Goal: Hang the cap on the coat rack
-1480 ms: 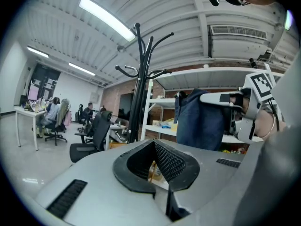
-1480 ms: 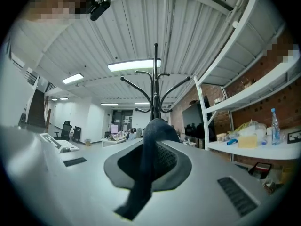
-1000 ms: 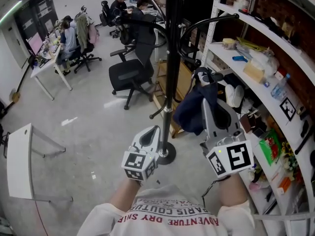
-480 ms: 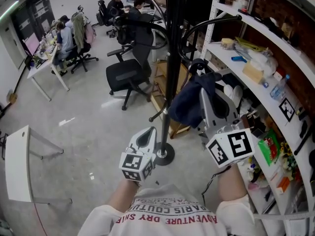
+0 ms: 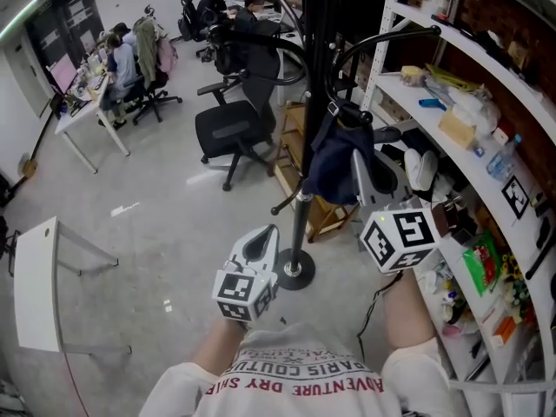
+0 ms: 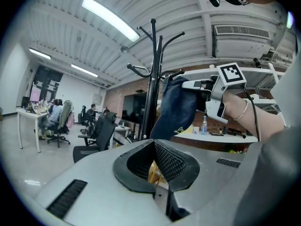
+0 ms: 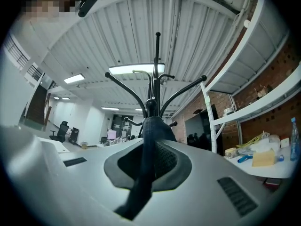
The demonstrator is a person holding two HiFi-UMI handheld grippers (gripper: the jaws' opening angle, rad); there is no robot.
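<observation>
Gripping the dark blue cap (image 5: 334,159), your right gripper (image 5: 358,162) has its jaws clamped on a fold of the fabric; in the right gripper view that fold of the cap (image 7: 148,140) runs straight up between the closed pads of the right gripper (image 7: 147,169). You hold the cap raised just beside the black pole of the coat rack (image 5: 316,85), on its right, below one of the curved hook arms. From the right gripper view the top of the cap lines up with the spot where the coat rack (image 7: 156,76) branches into its hooks, but you cannot tell from any view whether the fabric touches a hook. Your left gripper (image 5: 268,231) sits lower and to the left of the pole, above the rack's round base, with its jaws pressed together and nothing between them; the left gripper view shows the left gripper (image 6: 158,167) pointed toward the coat rack (image 6: 151,79) and the cap (image 6: 176,108). White shelving (image 5: 452,155) stands close on your right.
</observation>
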